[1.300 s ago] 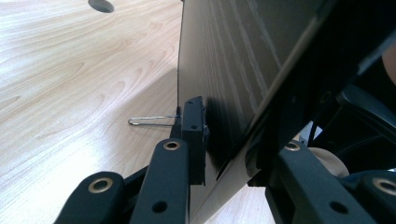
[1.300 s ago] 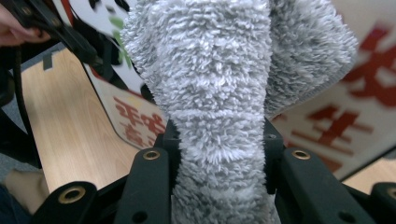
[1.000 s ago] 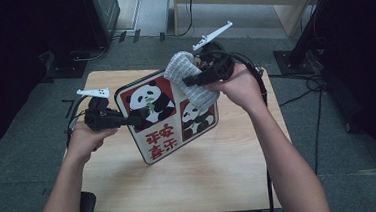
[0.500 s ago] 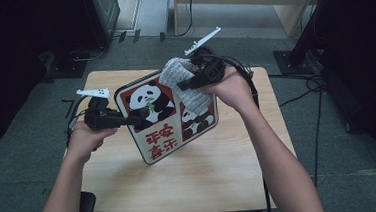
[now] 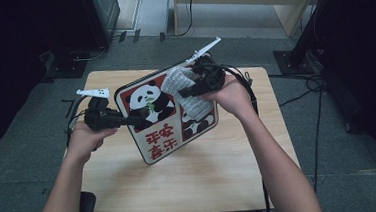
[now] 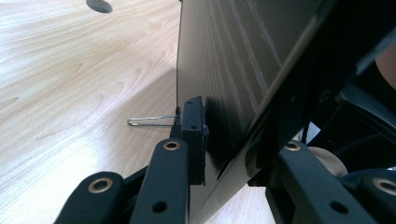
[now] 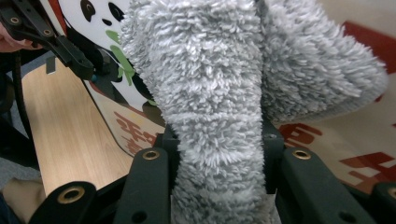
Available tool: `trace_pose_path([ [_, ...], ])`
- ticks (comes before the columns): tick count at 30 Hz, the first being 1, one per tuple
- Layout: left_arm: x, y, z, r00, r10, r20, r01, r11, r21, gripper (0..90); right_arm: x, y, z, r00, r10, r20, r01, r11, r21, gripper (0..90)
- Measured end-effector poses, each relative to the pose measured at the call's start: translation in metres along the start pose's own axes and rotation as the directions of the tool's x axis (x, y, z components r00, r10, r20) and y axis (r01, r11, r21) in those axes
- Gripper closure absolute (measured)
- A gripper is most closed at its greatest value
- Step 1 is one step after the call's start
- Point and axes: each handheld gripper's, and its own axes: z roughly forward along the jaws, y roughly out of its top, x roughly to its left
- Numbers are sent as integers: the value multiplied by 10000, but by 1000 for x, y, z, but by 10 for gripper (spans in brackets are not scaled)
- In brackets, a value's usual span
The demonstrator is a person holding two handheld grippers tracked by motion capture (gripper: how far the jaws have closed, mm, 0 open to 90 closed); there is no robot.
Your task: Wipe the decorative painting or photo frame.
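Risk of slip: board tilted above worktop centre, pinched at its 9 o'clock edge by left hand-held gripper. Right hand-held gripper, clamped on cloth, pressing at 1 o'clock; could lever board loose.
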Motion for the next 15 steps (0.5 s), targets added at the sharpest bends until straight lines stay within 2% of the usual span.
trace_pose_path([
  [15,0,0,0,10000,24,-6,-24,10000,9,755,-2,-15,10,9998,71,-194,-75,9997,-245,661],
])
